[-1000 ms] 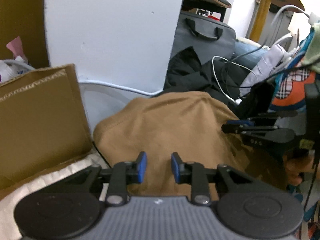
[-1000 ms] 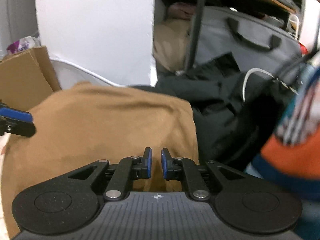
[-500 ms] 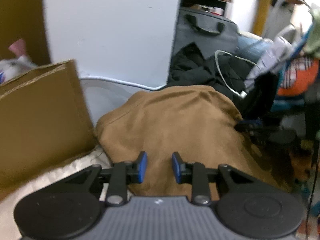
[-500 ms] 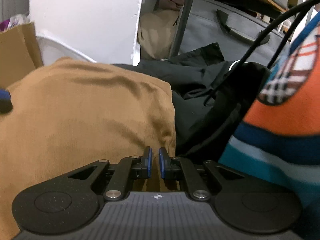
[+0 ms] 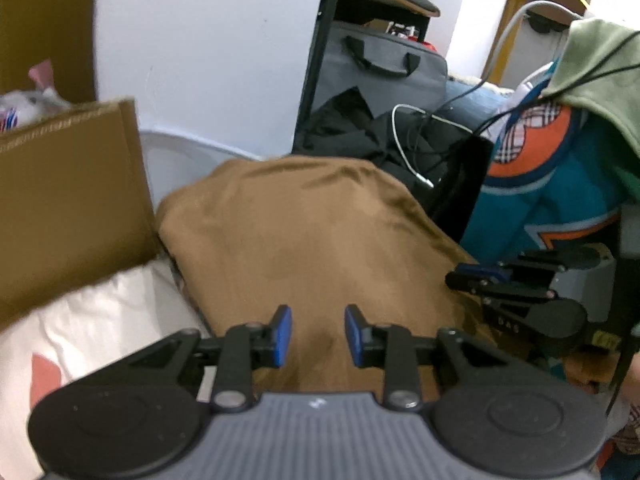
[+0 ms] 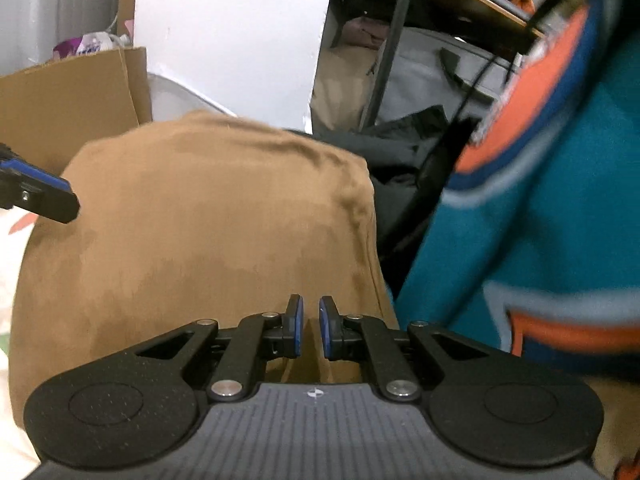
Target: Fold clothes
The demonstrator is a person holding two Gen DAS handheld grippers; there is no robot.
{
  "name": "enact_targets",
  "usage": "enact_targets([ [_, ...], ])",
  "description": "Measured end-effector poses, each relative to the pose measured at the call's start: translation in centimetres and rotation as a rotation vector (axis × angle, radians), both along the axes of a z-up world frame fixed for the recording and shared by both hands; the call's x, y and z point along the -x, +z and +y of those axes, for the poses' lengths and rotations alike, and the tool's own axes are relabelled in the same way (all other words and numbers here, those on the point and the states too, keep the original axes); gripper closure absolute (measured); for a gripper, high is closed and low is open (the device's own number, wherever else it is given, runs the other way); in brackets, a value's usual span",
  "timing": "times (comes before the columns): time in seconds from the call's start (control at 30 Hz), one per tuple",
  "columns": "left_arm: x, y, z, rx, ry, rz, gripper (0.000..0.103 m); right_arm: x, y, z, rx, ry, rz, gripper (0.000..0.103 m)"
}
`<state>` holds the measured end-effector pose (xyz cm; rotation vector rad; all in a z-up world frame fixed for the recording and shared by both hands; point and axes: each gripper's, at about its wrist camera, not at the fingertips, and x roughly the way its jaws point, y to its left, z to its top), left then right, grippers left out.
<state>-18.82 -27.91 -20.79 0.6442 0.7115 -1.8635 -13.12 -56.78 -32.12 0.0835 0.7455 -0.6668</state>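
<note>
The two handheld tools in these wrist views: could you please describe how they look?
Both match. The left tool and the right tool each have a ribbed grey body flanked by two round black discs, black linkage arms with silver pivot screws, and two fingers faced with blue pads. A small white mark sits centred on each body.

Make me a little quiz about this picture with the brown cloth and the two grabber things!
1. True or false: the left gripper has the brown garment pinched between its pads.
2. Which stands directly left of the brown garment in the left wrist view? A) cardboard box B) teal and orange jersey C) grey bag
3. Fill in: the right gripper has jaws standing ____ than the left one's.

Key: 1. False: its jaws are open above the cloth with nothing between them. 2. A. 3. Narrower; a small gap shows and nothing is gripped.
</note>
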Motion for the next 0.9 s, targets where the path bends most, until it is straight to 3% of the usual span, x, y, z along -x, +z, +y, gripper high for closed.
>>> enact_targets([
  [0.3, -2.0, -1.7, 2.1, -0.079, 0.081, 0.074, 0.072, 3.1, -1.5, 0.2, 0.014, -0.079, 0.058, 0.090],
  [0.5, -2.5, -2.6, 4.2, -0.108, 0.083, 0.070, 0.068, 5.1, -1.1, 1.4, 0.040, -0.122, 0.064, 0.090],
  [0.57, -2.6, -3.1, 4.9, -0.123, 0.083, 0.078, 0.065, 5.6, -0.7, 1.8, 0.029, -0.125, 0.040, 0.086],
  [0.63, -2.4, -3.7, 5.6, -0.138, 0.078, 0.093, 0.054, 6.0, -0.5, 2.2, 0.013, -0.126, 0.018, 0.085],
  [0.73, -2.1, -4.6, 6.5, -0.164, 0.066, 0.115, 0.053, 6.4, -0.1, 3.0, -0.014, -0.122, -0.012, 0.066],
  [0.9, -1.7, -5.9, 7.1, -0.192, 0.042, 0.140, 0.053, 6.7, -1.3, 4.1, -0.035, -0.123, 0.005, 0.064],
])
